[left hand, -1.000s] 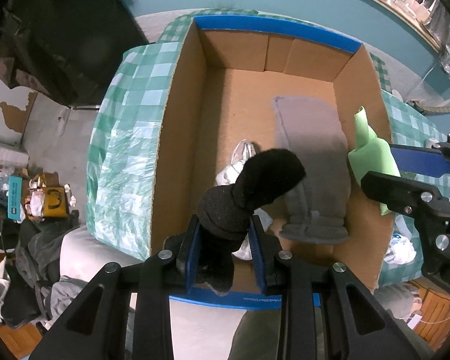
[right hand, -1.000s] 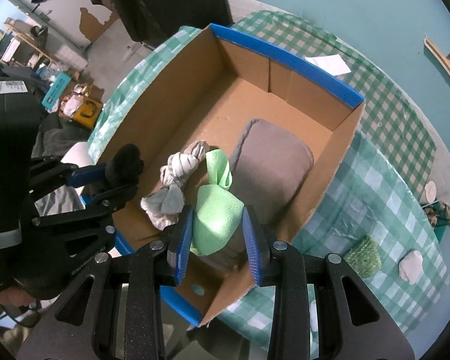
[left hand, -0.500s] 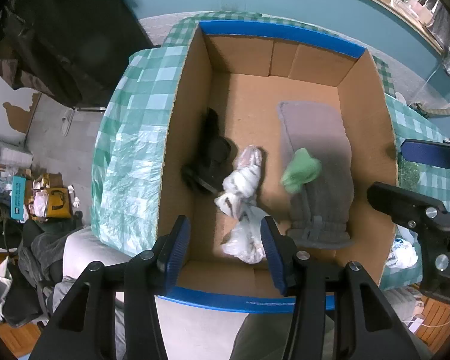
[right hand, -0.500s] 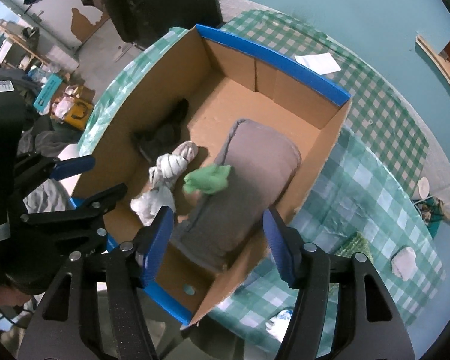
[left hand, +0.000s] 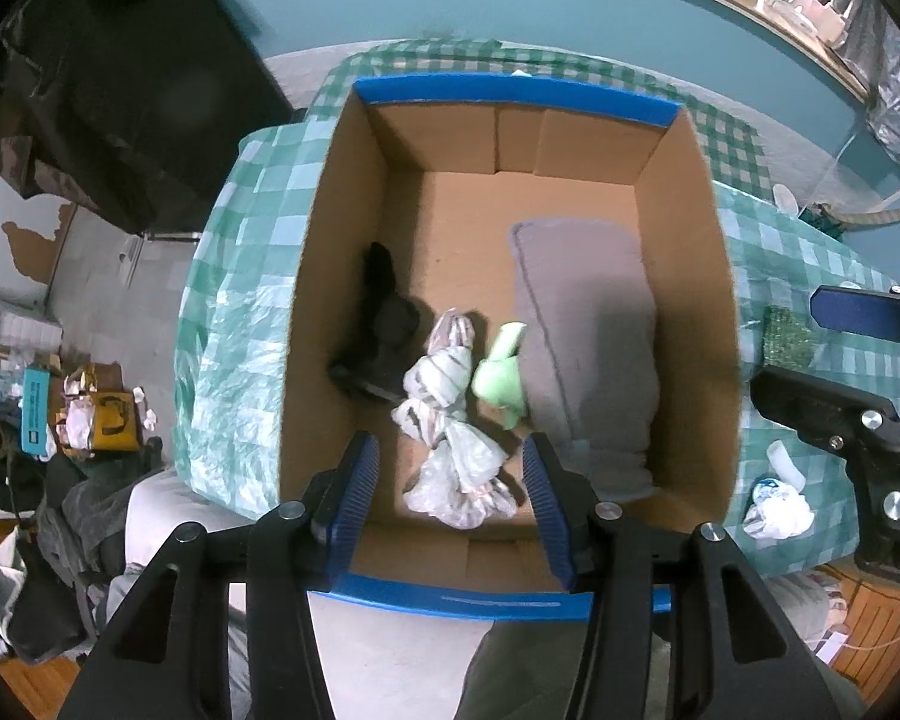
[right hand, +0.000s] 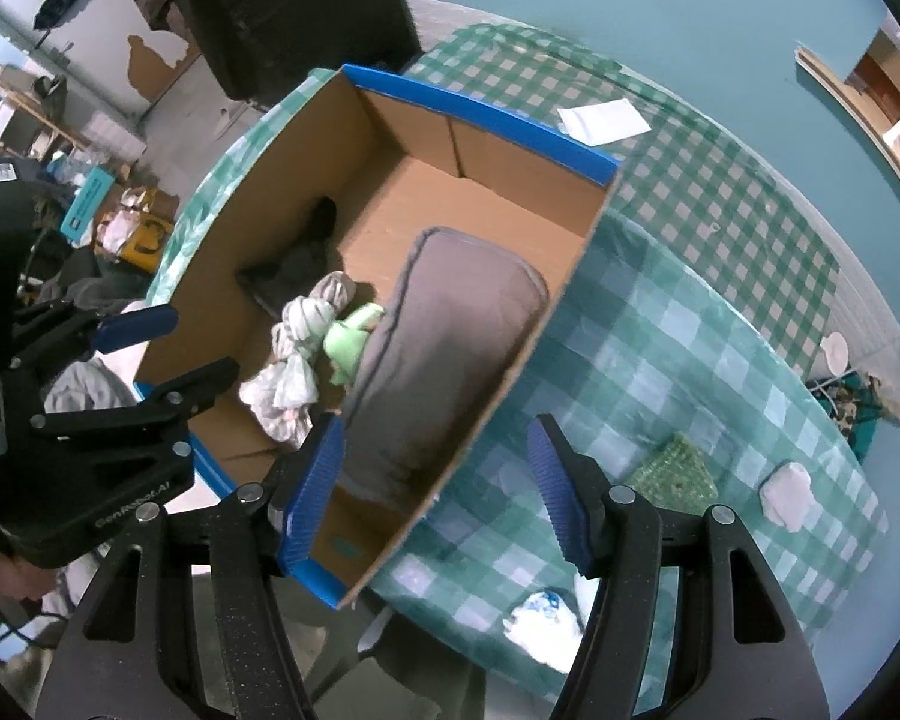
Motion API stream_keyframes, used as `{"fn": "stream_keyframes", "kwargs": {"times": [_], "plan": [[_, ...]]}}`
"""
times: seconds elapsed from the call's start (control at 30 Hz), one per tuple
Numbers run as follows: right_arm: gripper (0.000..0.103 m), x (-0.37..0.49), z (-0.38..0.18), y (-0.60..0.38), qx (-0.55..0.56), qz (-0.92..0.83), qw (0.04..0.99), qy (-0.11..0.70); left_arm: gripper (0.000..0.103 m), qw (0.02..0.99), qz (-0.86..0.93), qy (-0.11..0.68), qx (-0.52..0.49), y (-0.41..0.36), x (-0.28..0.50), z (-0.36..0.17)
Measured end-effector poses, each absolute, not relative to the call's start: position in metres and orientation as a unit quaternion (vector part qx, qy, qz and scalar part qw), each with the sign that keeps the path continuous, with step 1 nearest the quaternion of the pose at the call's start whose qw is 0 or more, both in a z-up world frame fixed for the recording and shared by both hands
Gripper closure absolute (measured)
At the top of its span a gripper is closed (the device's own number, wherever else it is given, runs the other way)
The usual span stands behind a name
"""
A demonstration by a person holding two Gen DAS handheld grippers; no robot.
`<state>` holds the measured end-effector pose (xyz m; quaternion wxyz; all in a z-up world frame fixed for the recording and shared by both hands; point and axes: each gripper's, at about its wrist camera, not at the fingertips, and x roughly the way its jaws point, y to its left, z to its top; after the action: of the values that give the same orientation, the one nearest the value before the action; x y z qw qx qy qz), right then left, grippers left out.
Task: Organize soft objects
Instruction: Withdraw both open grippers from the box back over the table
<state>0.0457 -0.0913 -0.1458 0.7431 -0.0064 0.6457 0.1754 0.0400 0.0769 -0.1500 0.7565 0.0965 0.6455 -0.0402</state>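
Inside box [left hand: 342, 276]: four soft items.

I see a matt brown cardboard box [left hand: 342, 276] with smooth blue taped rims, holding a grey fleecy cloth [left hand: 588, 348] and crinkly glossy plastic bundle [left hand: 450, 420]. The checked tablecloth [right hand: 690, 312] looks shiny.

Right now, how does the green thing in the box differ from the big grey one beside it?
The green cloth is small, bright and crumpled; the grey cushion is far larger, dull and lies flat and long. The green cloth rests against the grey cushion's edge. Both are soft and sit inside the cardboard box.
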Motion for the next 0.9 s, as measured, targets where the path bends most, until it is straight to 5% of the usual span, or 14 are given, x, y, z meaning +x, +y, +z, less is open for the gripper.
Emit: {"fn": "stream_keyframes", "kwargs": {"times": [0.9], "plan": [[0.033, 0.014, -0.135, -0.212, 0.034, 0.103, 0.759, 0.642, 0.039, 0.757, -0.112, 0.625, 0.155, -0.037, 0.029, -0.134]]}}
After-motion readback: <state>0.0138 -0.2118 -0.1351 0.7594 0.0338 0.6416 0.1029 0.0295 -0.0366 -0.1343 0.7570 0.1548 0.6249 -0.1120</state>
